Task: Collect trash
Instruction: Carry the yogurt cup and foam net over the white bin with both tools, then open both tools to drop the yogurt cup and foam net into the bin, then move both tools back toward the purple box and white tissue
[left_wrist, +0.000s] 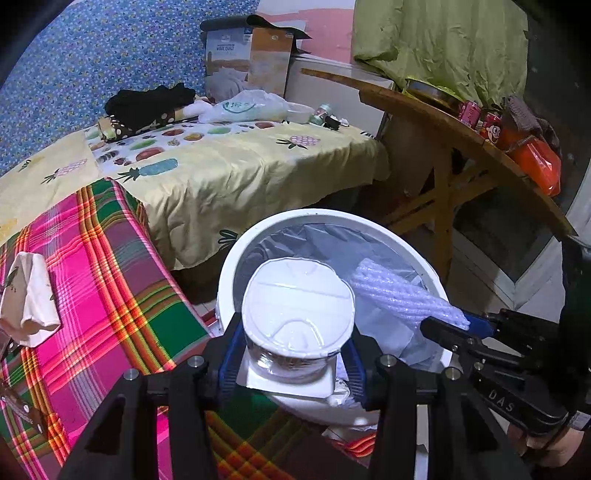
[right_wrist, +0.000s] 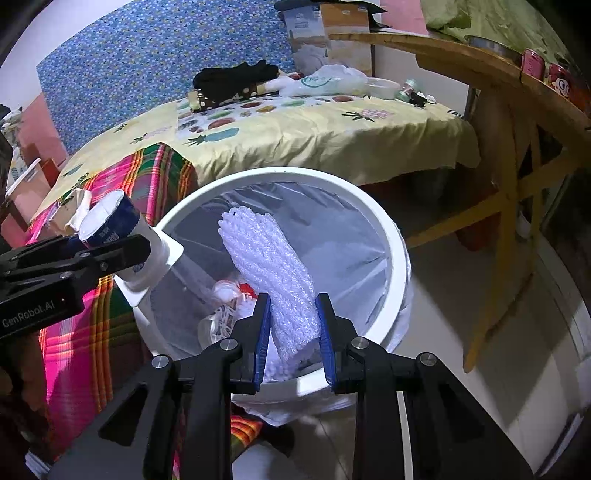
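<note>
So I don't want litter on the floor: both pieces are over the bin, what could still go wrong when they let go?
1. The cup in the left hand-held gripper sits above the bin's near-left rim, not its middle; released here, it might strike the rim and tip outward.
2. The foam net in the right hand-held gripper is long and light; it could catch on the rim or hang on the liner.

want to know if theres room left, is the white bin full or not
Not full. The right wrist view shows the white bin with bare liner down its walls and only a few scraps at the bottom.
</note>
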